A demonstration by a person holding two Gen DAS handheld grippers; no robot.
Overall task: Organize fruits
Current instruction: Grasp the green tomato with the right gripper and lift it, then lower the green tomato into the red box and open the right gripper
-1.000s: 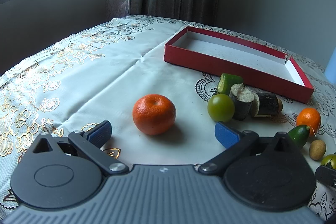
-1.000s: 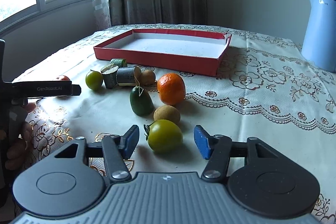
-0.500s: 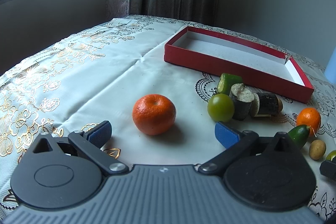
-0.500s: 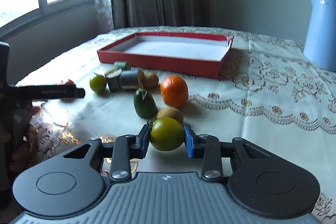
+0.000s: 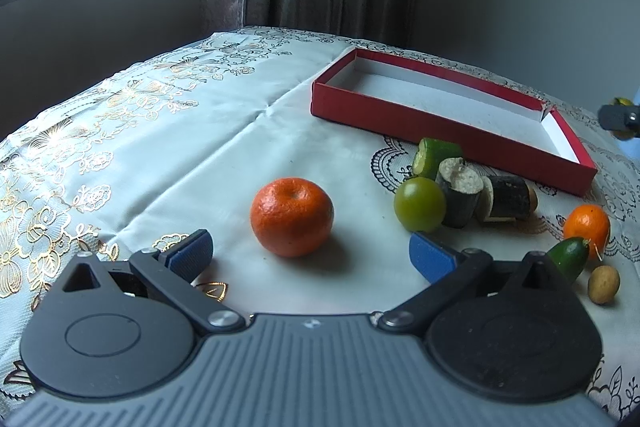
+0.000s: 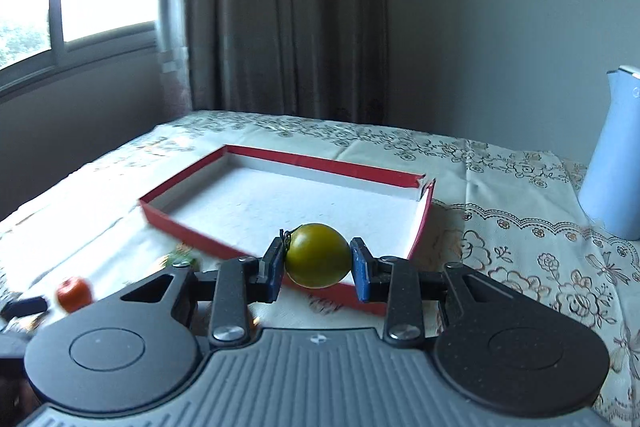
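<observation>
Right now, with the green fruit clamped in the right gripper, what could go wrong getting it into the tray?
1. The green fruit is round and held only at its sides by the right gripper; it could slip out.
2. It hangs at the red tray's near wall; released too early, it may land outside.
3. The tray is shallow, so a dropped fruit could roll over the rim.

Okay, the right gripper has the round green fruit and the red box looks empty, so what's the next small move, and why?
Probably carry the round green fruit a little further forward, past the near wall of the shallow red cardboard box, then lower it. The right gripper is shut on the fruit, which hangs in front of that near wall, not clearly over the white floor.
</observation>
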